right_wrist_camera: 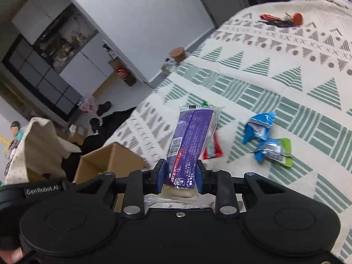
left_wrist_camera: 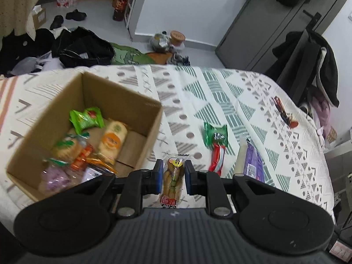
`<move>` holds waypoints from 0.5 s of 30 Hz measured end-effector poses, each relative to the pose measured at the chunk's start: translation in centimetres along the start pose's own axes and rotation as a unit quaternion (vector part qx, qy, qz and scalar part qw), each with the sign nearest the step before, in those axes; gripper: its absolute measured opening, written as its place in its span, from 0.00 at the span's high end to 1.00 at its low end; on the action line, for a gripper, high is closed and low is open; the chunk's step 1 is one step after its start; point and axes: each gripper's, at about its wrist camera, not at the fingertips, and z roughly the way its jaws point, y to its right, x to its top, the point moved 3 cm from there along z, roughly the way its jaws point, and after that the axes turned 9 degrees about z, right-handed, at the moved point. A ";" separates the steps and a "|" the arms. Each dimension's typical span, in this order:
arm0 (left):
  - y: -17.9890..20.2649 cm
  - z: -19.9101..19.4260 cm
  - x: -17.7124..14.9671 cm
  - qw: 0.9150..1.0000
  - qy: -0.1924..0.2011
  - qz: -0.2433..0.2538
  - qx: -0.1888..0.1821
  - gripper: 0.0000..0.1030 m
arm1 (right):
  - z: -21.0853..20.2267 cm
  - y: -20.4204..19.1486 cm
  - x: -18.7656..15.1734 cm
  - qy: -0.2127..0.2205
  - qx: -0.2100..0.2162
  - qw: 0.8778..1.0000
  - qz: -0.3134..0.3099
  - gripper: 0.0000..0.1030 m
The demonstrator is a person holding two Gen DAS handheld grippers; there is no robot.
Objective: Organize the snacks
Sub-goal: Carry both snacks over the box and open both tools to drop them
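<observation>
Far left on the patterned bedspread (left_wrist_camera: 220, 88) a cardboard box (left_wrist_camera: 123, 101) is sitting open, w/ several snack packs lying inside, incl. a green bag (left_wrist_camera: 85, 118) and an orange-labelled bread pack (left_wrist_camera: 112, 138). Just right of the box's near corner, the left gripper (left_wrist_camera: 173, 177) is pinching a clear-wrapped pastry pack (left_wrist_camera: 172, 182) btwn its blue pads, jaws closed in on both sides of the wrapper; whether the pack is lifting off the cloth can't be told. Further right a green packet (left_wrist_camera: 215, 134) and a red-and-white packet (left_wrist_camera: 216, 159) are lying on the bedspread, touching each other. Next right, the purple snack pack (left_wrist_camera: 253, 162) is showing in the left wrist view; in the right wrist view the right gripper (right_wrist_camera: 180, 177) is clamping that purple pack (right_wrist_camera: 191, 140) near its lower end, jaws pressing its sides, pack sticking up and fwd above the bedspread. Right of it, two blue packets (right_wrist_camera: 260, 127) are lying near a green-edged one (right_wrist_camera: 283, 151). Far right, near the bed's edge, a red-and-black bunch of keys (left_wrist_camera: 285, 114) is resting.
</observation>
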 end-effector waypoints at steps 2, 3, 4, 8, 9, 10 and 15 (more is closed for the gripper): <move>-0.8 -0.7 0.3 1.000 0.007 -0.004 0.004 0.82 | -0.1 -0.8 -0.3 -0.002 0.008 1.000 -0.006 0.73; -1.1 -1.0 0.4 1.000 0.010 -0.005 0.006 0.82 | -0.2 -1.2 -0.5 -0.002 0.012 1.000 -0.009 0.73; -1.5 -1.3 0.5 1.000 0.013 -0.006 0.008 0.82 | -0.2 -1.7 -0.7 -0.003 0.016 1.000 -0.014 0.73; -3.1 -2.5 0.9 1.000 0.022 -0.011 0.015 0.82 | -0.3 -3.3 -1.3 -0.004 0.031 0.999 -0.030 0.73; -3.5 -2.7 0.9 0.999 0.024 -0.013 0.017 0.82 | -0.3 -3.7 -1.4 -0.004 0.033 0.999 -0.033 0.73; -3.9 -2.9 1.0 0.999 0.025 -0.015 0.018 0.82 | -0.4 -4.0 -1.6 -0.003 0.036 0.999 -0.036 0.73; -5.8 -3.9 1.3 0.999 0.031 -0.023 0.022 0.82 | -0.6 -6.3 -2.4 0.001 0.058 0.997 -0.054 0.73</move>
